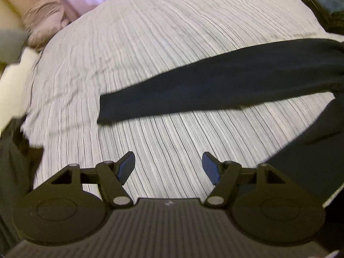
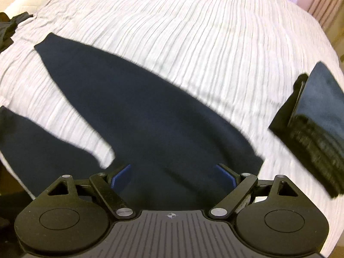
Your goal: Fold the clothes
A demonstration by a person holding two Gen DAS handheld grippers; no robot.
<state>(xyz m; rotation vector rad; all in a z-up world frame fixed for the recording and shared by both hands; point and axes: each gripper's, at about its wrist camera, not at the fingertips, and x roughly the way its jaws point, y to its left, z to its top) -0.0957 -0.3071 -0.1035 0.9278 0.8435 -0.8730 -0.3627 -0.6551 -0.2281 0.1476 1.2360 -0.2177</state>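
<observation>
While the dark navy trousers (image 2: pixel 133 107) lie spread flat on the white ribbed bedspread (image 2: pixel 193 32), legs splayed apart, both the left gripper (image 1: pixel 168 167) and right gripper (image 2: pixel 173 177) hang wide and empty above them. Soft, limp cloth like this probably sags, so pinching a hem or waistband edge seems best.

Your left hand-held gripper (image 1: pixel 168 167) is a matte black plastic body with a ribbed grey top plate and a small light mark at the plate's front edge. Either side of that plate sits a round black disc with a raised oval, and black link arms, pinned with silver rivets, carry blue-faced fingers (image 1: pixel 126 166). Your right hand-held gripper (image 2: pixel 173 177) is built alike, with a crosshair mark on its plate and blue pads (image 2: pixel 120 177).
</observation>
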